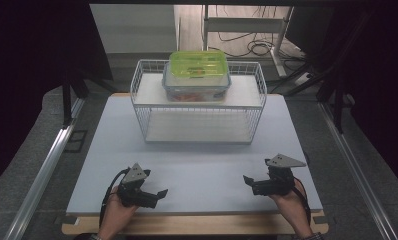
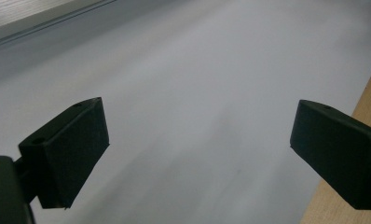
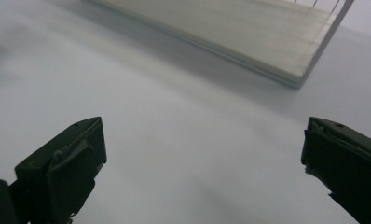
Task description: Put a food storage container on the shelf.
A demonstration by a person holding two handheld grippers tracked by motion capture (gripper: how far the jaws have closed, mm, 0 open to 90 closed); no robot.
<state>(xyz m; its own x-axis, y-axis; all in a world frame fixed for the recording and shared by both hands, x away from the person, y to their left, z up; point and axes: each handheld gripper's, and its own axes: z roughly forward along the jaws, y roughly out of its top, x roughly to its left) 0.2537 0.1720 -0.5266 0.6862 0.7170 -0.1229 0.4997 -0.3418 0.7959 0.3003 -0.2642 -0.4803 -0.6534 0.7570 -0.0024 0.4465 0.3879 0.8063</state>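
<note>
A clear plastic box with a lime-green lid (image 1: 197, 74) stands on the upper shelf of a white wire rack (image 1: 198, 102) at the far middle of the table; something orange shows inside it. My left gripper (image 1: 159, 193) rests near the front left of the white board, held by a hand, jaws wide apart over bare board (image 2: 197, 135). Near the front right, my right gripper (image 1: 247, 180) is held the same way, open with nothing between its jaws (image 3: 202, 154). In the right gripper view the rack's lower shelf (image 3: 249, 32) lies ahead.
The white board (image 1: 197, 165) lies on a wooden table whose edge (image 1: 197, 225) shows at the front. Metal rails (image 1: 47, 165) run along both sides. A desk frame and cables (image 1: 247, 35) sit on the floor beyond.
</note>
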